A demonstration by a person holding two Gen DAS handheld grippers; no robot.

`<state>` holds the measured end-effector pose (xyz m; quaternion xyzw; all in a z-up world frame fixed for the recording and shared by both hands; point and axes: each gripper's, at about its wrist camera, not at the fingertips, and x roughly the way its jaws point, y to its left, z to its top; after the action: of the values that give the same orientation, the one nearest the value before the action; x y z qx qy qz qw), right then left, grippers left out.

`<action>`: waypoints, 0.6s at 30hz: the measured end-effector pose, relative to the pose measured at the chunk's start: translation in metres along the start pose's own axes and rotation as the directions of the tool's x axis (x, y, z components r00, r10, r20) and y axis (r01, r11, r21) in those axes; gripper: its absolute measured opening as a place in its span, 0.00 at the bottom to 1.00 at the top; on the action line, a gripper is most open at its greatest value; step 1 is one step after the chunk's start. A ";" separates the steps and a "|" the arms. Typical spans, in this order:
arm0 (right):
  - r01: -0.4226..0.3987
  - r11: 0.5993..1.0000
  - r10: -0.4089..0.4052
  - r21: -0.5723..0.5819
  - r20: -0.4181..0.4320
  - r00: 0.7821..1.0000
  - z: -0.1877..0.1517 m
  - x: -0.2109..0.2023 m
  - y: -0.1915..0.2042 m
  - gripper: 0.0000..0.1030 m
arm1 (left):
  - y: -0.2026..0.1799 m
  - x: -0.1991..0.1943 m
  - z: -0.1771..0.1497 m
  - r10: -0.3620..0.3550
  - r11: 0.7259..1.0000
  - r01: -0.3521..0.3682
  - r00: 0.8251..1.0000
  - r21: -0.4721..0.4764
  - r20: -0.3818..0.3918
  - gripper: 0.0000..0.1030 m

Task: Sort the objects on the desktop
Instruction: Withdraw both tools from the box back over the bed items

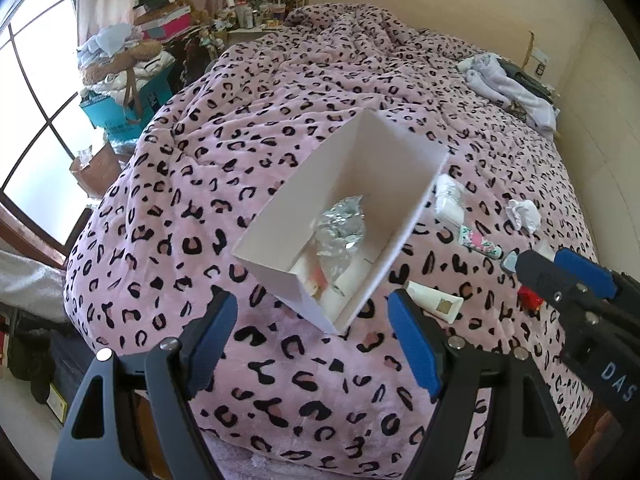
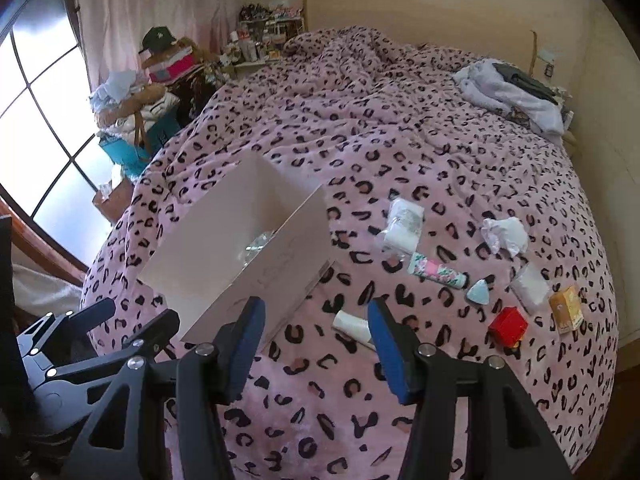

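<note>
A bed [image 1: 320, 92] under a pink leopard-print cover fills both views, with a heap of pale clothes [image 2: 516, 92] near its far right edge.

On the cover sits an open white box [image 1: 276, 208]. The left wrist view looks down into it and shows crinkled silver foil [image 1: 344, 224] and pale packets on its floor; the right wrist view sees mostly the box's outer wall [image 2: 276, 268] and only a glint of the foil above the rim.

The loose items lie to the right of the box. Both views show a white wrapped pack [image 2: 404, 224], a crumpled tissue [image 2: 506, 234], a floral tube [image 2: 436, 271] and a white tube [image 1: 434, 302] near the box's near corner. Only the right wrist view clearly shows the light blue triangle [image 2: 479, 292], the red box [image 2: 509, 326], the yellow box [image 2: 565, 308] and a clear packet [image 2: 530, 288].

The left gripper [image 1: 312, 340] hangs over the cover just short of the box, fingers spread wide with nothing between them. The right gripper [image 2: 316, 340] has its fingers parted and empty above the cover, the white tube just beyond them.
</note>
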<state>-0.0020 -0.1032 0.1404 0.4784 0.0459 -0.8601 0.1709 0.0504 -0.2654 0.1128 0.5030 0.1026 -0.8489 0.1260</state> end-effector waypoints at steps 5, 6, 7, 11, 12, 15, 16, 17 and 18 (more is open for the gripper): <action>0.018 0.999 -0.018 0.049 0.008 1.000 -0.014 -0.006 -0.029 0.53 | -0.027 0.000 -0.006 -0.017 0.999 0.017 1.000 0.044 -0.002 0.77; 0.020 0.998 -0.021 0.061 0.004 1.000 -0.019 -0.006 -0.036 0.53 | -0.033 0.001 -0.009 -0.021 0.998 0.021 1.000 0.052 -0.005 0.77; 0.024 0.997 -0.024 0.074 0.000 1.000 -0.024 -0.005 -0.043 0.53 | -0.040 0.003 -0.011 -0.026 0.998 0.027 1.000 0.062 -0.011 0.77; 0.054 0.990 -0.052 0.131 -0.023 0.998 -0.053 0.000 -0.081 0.53 | -0.073 0.013 -0.027 -0.052 0.992 0.055 0.998 0.110 -0.030 0.77; 0.065 0.987 -0.062 0.149 -0.029 0.998 -0.061 0.001 -0.093 0.53 | -0.081 0.016 -0.032 -0.059 0.991 0.063 0.998 0.121 -0.034 0.77; 0.102 0.971 -0.095 0.214 -0.045 0.994 -0.082 0.003 -0.129 0.53 | -0.108 0.027 -0.046 -0.089 0.984 0.096 0.995 0.152 -0.054 0.77; 0.114 0.964 -0.105 0.238 -0.051 0.993 -0.089 0.004 -0.142 0.53 | -0.114 0.031 -0.049 -0.095 0.982 0.103 0.994 0.158 -0.059 0.77; 0.124 0.955 -0.112 0.268 -0.059 0.992 -0.098 0.006 -0.158 0.53 | -0.123 0.037 -0.053 -0.103 0.980 0.113 0.992 0.166 -0.066 0.77; 0.133 0.949 -0.120 0.287 -0.063 0.991 -0.105 0.007 -0.170 0.53 | -0.130 0.043 -0.057 -0.108 0.978 0.118 0.992 0.170 -0.069 0.77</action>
<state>0.0217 0.0803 0.0634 0.5135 -0.0468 -0.8558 0.0423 0.0368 -0.1298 0.0544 0.5304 0.0602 -0.8451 0.0300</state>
